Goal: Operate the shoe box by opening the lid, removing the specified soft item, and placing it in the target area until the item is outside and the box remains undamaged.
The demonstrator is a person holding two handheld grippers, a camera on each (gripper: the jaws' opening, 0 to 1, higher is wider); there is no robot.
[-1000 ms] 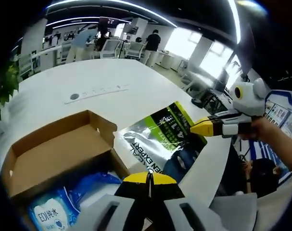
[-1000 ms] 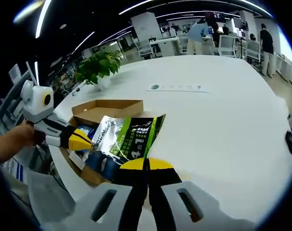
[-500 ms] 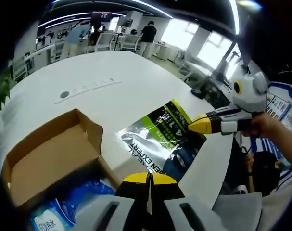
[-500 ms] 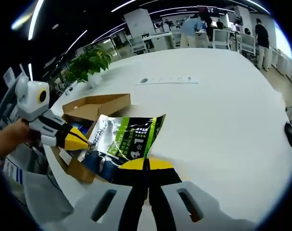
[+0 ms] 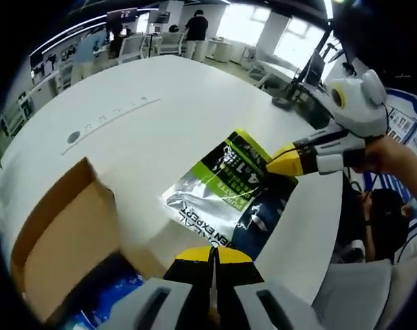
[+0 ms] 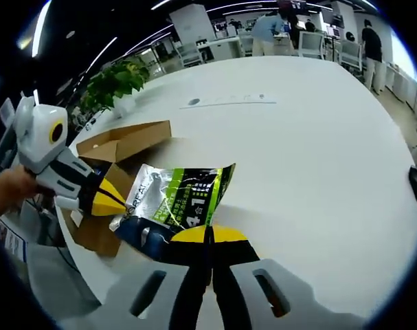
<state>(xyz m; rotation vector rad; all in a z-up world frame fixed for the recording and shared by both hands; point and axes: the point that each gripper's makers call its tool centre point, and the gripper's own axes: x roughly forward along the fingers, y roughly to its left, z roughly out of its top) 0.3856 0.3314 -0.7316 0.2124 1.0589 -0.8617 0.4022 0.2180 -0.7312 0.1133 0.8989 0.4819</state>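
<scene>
A soft green, silver and blue pouch (image 5: 229, 192) is stretched low over the white table (image 5: 167, 103), clear of the brown shoe box (image 5: 57, 240). My left gripper (image 5: 211, 253) is shut on the pouch's near edge. My right gripper (image 5: 275, 167) comes in from the right, shut on its far corner. In the right gripper view the pouch (image 6: 184, 199) spreads between my right gripper (image 6: 209, 235), shut at its edge, and my left gripper (image 6: 112, 201) at its left side. The box (image 6: 119, 144) stands open behind it. A blue wipes pack (image 5: 108, 299) lies inside the box.
The table's edge (image 5: 318, 227) runs close to the pouch on the side of the right-hand gripper. A grey strip (image 6: 229, 102) lies mid-table, and a potted plant (image 6: 115, 86) stands at the far rim. People and office chairs (image 6: 311, 48) are beyond the table.
Both grippers have carried the pouch away from the box, out over the open table. The box has slid to the left edge of both views as the cameras moved.
</scene>
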